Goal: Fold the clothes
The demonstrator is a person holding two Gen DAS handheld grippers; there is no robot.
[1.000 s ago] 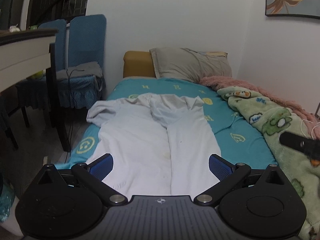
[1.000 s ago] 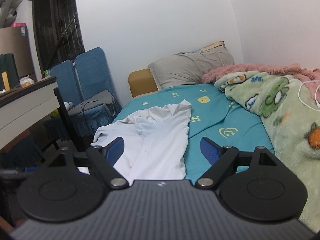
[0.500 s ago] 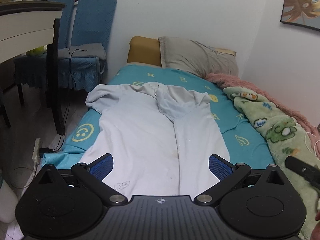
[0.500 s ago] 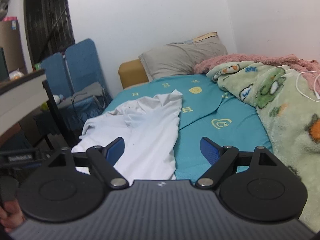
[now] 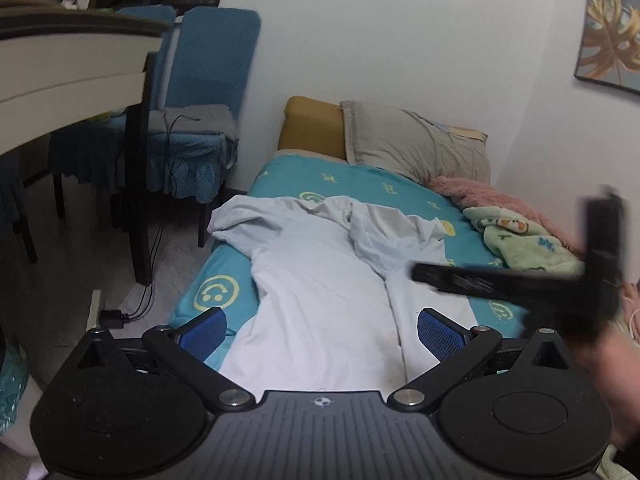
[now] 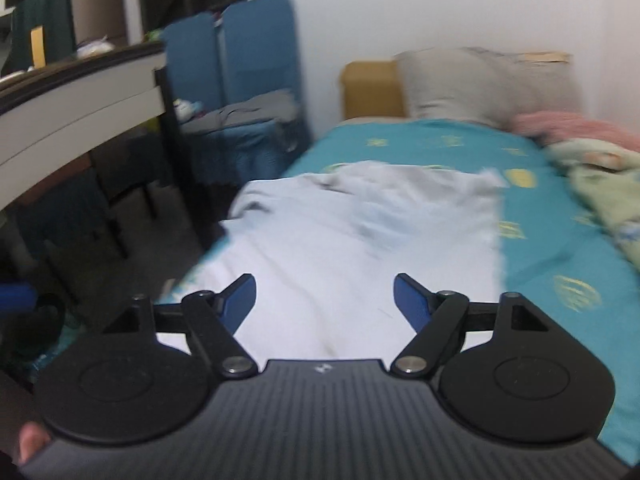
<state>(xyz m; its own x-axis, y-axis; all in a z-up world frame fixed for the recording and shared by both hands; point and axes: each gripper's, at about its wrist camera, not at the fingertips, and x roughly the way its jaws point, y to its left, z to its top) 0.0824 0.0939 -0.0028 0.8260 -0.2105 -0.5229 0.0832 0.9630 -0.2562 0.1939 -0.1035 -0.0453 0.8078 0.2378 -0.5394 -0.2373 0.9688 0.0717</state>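
Observation:
A white garment (image 5: 324,288) lies spread lengthwise on the teal bed sheet (image 5: 216,292), its far end rumpled and one side folded over. It also shows in the right wrist view (image 6: 360,240), blurred. My left gripper (image 5: 320,328) is open and empty above the garment's near end. My right gripper (image 6: 324,298) is open and empty over the garment's near part. The right gripper's black body (image 5: 520,280) crosses the right of the left wrist view.
A grey pillow (image 5: 416,140) and a tan cushion (image 5: 312,128) lie at the bed's head. A green patterned blanket (image 5: 520,240) and a pink one (image 5: 480,196) lie along the right. Blue chairs (image 5: 200,80), a table (image 5: 72,64) and floor cables (image 5: 136,308) stand left.
Both grippers have moved closer to the bed and tilted down. The right gripper has swung left over the garment and now shows in the left wrist view. Both stay open.

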